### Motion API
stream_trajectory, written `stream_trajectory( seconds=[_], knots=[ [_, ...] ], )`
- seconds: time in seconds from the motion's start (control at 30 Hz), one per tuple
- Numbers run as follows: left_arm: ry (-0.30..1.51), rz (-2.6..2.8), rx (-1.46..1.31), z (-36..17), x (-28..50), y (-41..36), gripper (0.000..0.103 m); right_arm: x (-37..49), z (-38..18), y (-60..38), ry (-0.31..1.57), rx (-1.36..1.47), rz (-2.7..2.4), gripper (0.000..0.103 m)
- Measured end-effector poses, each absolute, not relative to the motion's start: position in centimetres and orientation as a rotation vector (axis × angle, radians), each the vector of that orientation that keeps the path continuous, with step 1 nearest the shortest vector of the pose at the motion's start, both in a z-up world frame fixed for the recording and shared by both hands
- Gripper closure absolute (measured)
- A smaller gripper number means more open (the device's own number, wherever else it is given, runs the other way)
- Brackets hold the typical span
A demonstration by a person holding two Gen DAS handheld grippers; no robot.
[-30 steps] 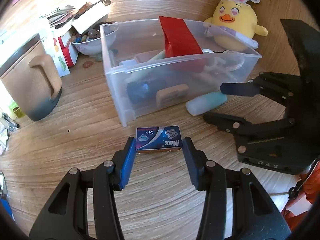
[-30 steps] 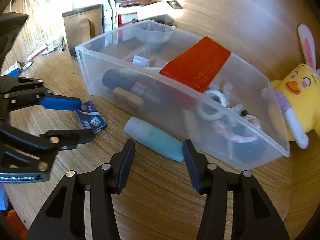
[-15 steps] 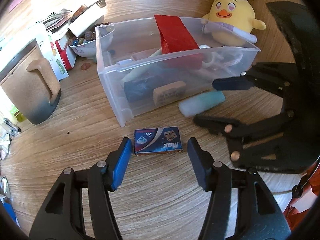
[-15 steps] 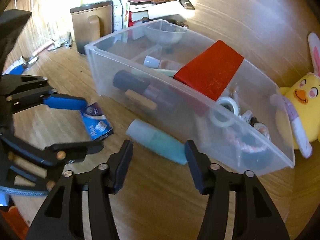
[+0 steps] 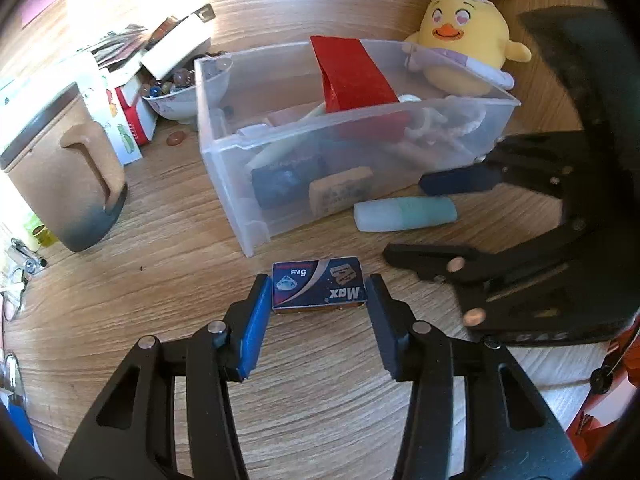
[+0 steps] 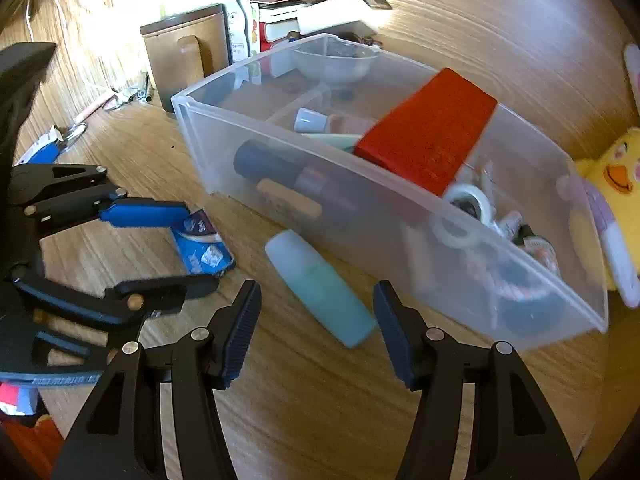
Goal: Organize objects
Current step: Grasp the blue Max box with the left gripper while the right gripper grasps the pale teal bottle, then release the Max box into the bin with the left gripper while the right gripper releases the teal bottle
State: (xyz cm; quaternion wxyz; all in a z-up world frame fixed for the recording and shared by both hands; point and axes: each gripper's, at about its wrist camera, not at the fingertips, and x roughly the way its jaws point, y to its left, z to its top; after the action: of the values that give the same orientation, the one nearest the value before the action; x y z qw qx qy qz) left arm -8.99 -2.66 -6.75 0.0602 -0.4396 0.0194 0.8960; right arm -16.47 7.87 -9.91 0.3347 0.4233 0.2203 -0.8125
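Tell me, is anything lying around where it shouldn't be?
Yes. A teal bottle lies on its side on the table beside the clear bin, not inside it. A small blue box also sits out on the table, between the left gripper's fingers.

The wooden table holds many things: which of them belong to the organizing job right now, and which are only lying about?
Part of the job:
- blue Max box, between the left gripper pads
- teal bottle, ahead of the open right gripper
- clear plastic bin, already holding items

Only lying about:
- yellow chick plush
- brown pitcher
- bowl of marbles
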Motion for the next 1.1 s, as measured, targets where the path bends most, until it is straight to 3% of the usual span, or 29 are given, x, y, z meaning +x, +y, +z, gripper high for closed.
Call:
stream_trajectory(
  seconds=[0.07, 0.17, 0.23, 1.1],
  knots=[
    [0.041, 2.720, -1.317, -6.5, -8.8, -2.9, 0.056, -16.8, -10.1, 7.6, 0.562, 1.104, -2.107, 0.053],
    [0.025, 2.739, -1.285, -6.0, -8.5, -3.0, 0.056, -16.3, -10.1, 7.4, 0.563, 1.091, -2.086, 0.075],
    [0.018, 2.752, -1.266, -5.7, -8.3, -3.0, 0.056, -15.9, -10.0, 7.6, 0.559, 1.087, -2.082, 0.079],
    [-0.046, 2.882, -1.013, 1.6, -8.0, -2.5, 0.055, -13.9, -2.3, 14.4, 0.252, 0.842, -2.319, 0.080]
  ],
)
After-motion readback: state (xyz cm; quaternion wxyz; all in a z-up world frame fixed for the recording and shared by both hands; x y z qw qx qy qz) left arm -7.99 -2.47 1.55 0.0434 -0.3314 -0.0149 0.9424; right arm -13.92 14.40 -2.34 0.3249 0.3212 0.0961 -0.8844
